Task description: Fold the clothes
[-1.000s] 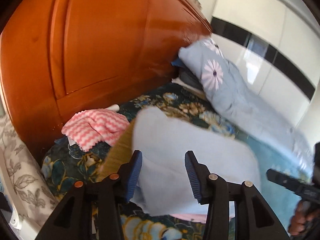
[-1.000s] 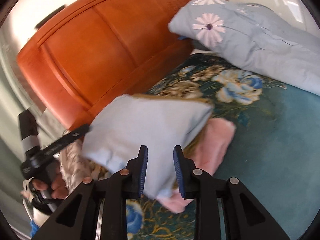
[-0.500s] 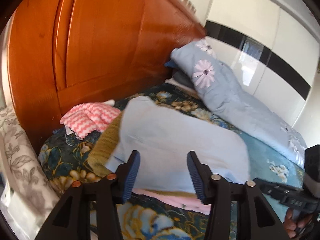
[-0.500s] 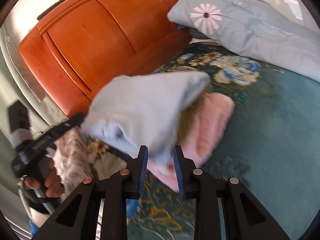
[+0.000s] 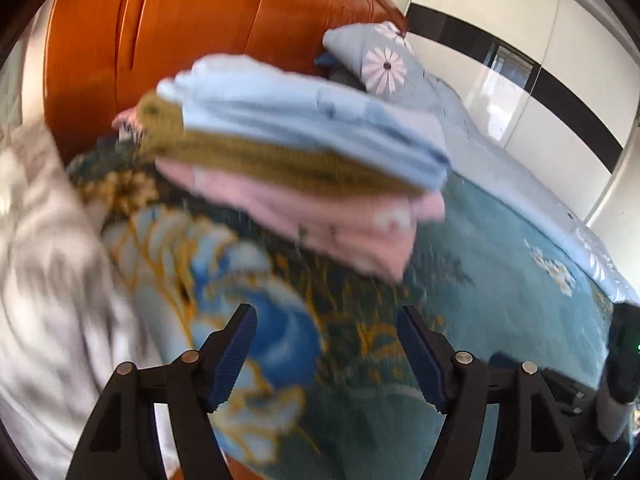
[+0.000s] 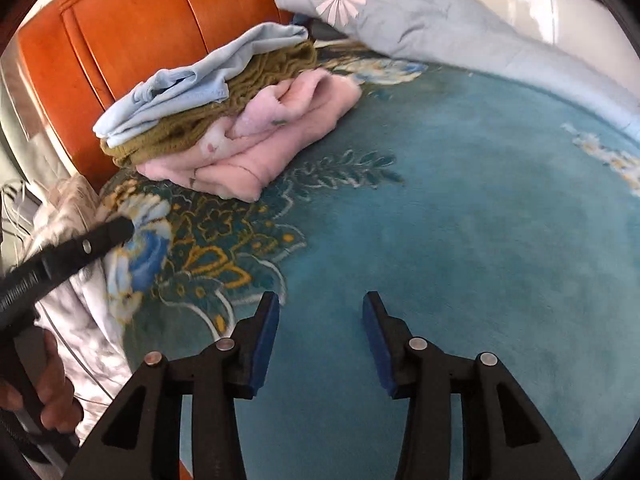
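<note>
Presently noted: folded stack on bed, toward 11 o'clock in right wrist view, toward 12 o'clock in left wrist view.

Stack order, top down: blue top [image 6: 192, 88], olive knit [image 6: 208, 128], pink garment [image 6: 276, 136]. Blue top rumpled at near edge. Pink garment widest, jutting out past the other two toward 3 o'clock. Stack resting on floral border of bedspread [image 6: 480, 208], just in front of headboard [image 6: 132, 24].

Left gripper [image 5: 326, 356]: released, jaws opening, nothing between them. Only bedspread [image 5: 500, 264] visible in gap. Stack ahead at 12 o'clock, apart from the fingertips. View blurred; fine detail of stack not readable there.

Right gripper [image 6: 320, 342]: released, jaws opening, nothing between them. Plain teal area of bedspread in gap. Stack well apart, at 11 o'clock.

Left gripper also seen in right wrist view at 9 o'clock [image 6: 108, 234], one black finger reaching over bedspread edge, hand [image 6: 44, 392] on handle at 8 o'clock. Finger spacing not readable from that angle.

Pillow [image 6: 400, 16], pale blue with daisy print, lying at 1 o'clock beyond stack, against headboard. Grey-white patterned sheet [image 5: 48, 272] hanging at 9 o'clock beside bedspread. Wardrobe [image 5: 520, 60], white with black band, at 2 o'clock in left wrist view.
</note>
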{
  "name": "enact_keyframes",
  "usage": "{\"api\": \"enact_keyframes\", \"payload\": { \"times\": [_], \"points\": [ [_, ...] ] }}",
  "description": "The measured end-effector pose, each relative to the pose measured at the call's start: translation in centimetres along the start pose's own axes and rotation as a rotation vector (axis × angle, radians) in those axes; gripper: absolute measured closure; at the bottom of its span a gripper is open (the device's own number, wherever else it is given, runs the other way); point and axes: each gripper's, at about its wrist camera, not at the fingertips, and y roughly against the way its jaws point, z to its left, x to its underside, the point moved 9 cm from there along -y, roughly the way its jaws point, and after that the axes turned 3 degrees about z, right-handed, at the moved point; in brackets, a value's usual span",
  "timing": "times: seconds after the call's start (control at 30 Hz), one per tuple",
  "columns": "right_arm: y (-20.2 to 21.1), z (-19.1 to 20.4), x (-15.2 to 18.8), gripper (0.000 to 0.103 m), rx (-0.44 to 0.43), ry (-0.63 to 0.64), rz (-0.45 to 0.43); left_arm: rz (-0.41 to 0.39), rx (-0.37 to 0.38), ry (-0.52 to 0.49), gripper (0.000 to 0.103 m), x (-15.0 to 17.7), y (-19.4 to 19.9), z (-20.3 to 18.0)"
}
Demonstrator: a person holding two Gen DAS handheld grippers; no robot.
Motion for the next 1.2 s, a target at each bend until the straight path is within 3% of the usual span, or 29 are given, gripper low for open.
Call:
{"api": "enact_keyframes", "payload": {
  "times": [0.17,0.27,0.37,0.5,0.6,0.67,1.2],
  "points": [
    [1.2,-0.8,0.7,0.052,0.039,-0.017,-0.059,0.008,-0.07,0.001,0.027,3.0,-0.3,-0.4],
    [1.8,-0.8,1.4,0.044,0.061,-0.004,-0.086,0.021,-0.099,-0.027,0.027,4.3,0.0,-0.9],
    [2.0,-0.8,1.7,0.042,0.046,-0.003,-0.094,0.017,-0.143,-0.051,0.015,4.8,0.0,-1.2],
    [1.8,-0.5,2.0,0.031,0.035,0.002,-0.089,0.026,-0.191,-0.039,0.005,5.7,-0.5,-0.8],
    [1.7,-0.3,2.1,0.03,0.033,0.005,-0.087,0.06,-0.198,-0.008,0.0,6.8,-1.5,-0.3],
    [1.7,-0.3,2.1,0.03,0.034,0.004,-0.09,0.027,-0.214,-0.016,0.0,7.0,-1.3,-0.4],
    [1.6,0.0,2.1,0.03,0.036,0.029,-0.092,-0.009,-0.257,0.039,0.0,7.7,-1.7,-0.2]
  ]
}}
